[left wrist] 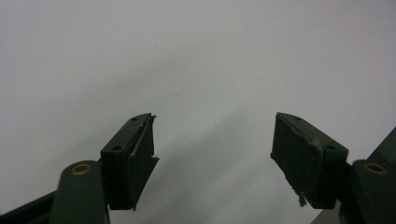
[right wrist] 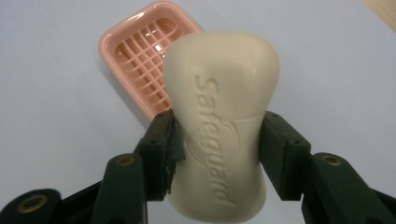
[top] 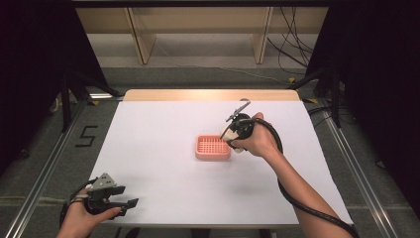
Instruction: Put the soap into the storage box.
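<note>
A cream bar of soap with raised lettering is clamped at its waist between the jaws of my right gripper. Beyond it lies a pink soap dish with a slotted grid floor, partly hidden by the bar. From above, the right gripper hovers at the right end of the pink dish in the middle of the white table. My left gripper rests near the table's front left corner; its jaws stand wide apart over bare white surface with nothing between them.
The white tabletop has a wooden strip along its far edge. Black cables trail from the right gripper along the forearm. Metal rails and dark curtains flank the table, with wooden shelving legs behind.
</note>
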A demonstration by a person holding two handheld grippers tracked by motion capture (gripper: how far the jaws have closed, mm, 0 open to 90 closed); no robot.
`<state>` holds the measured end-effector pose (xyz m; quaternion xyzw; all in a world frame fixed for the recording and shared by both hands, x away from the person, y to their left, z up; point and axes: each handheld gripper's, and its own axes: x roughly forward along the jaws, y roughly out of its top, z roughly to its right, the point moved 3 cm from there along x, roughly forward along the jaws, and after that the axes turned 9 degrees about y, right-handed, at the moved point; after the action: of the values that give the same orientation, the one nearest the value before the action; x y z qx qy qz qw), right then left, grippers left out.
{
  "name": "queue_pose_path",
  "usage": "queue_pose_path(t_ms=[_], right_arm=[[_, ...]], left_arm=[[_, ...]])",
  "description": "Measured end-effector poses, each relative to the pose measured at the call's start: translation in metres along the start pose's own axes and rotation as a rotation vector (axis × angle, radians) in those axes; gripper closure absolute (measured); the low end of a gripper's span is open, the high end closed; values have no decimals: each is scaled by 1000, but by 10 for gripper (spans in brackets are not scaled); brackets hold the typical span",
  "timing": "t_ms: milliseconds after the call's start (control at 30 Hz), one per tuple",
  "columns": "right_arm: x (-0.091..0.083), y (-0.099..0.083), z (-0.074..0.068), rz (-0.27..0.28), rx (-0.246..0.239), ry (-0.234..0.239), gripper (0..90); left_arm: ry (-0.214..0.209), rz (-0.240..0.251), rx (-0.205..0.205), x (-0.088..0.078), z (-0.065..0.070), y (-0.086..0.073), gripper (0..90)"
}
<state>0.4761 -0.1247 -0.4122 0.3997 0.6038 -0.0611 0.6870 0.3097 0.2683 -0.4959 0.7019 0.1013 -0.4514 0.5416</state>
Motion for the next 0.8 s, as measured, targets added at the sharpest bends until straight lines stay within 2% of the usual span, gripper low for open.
queue_pose_path(t_ms=[33,200,233,267,333,367,400,433,467,500,633,667,700,733,767,800], right_arm=[[0,1,0,2,-2,-1,505],[4,4,1,-9,-31,10,505],[4,4,0,-14,-20,8,505],[4,5,1,-17,-38,12,505],[5,6,0,-19,-20,14,505],[5,7,1,-17,-35,12,505],[5,7,1,-27,-24,8,505],[6,8,2,-24,-36,11,505],[7,8,0,-30,-24,13,505],[8,9,2,-32,-42,13,505],[10,12,3,-42,-59,14,505],[10,12,2,-48,-41,18,505],[10,13,2,-51,-58,24,506],[11,14,2,-54,-49,22,505],[12,15,3,-54,-64,20,505],[12,15,2,-59,-53,22,505]], left_arm=[[4,2,9,0,-1,0,295],[7,3,6,-2,-1,-1,295],[4,6,1,-2,-1,-2,295],[5,8,4,-2,-1,-2,295],[-1,4,5,-3,-1,-2,295],[11,4,0,-2,-2,-3,295],[3,4,-1,-3,-1,-3,295],[2,-8,22,-4,-3,-3,295],[2,-7,17,-4,-3,-3,295],[2,-5,15,-4,-3,-3,295],[3,-6,12,-5,-3,-4,295],[4,5,-4,-4,-2,-4,295],[16,6,-6,-4,-3,-4,295],[10,4,-18,-4,-2,-4,295],[15,5,-17,-3,-2,-4,295],[10,8,-11,-4,-2,-4,295]])
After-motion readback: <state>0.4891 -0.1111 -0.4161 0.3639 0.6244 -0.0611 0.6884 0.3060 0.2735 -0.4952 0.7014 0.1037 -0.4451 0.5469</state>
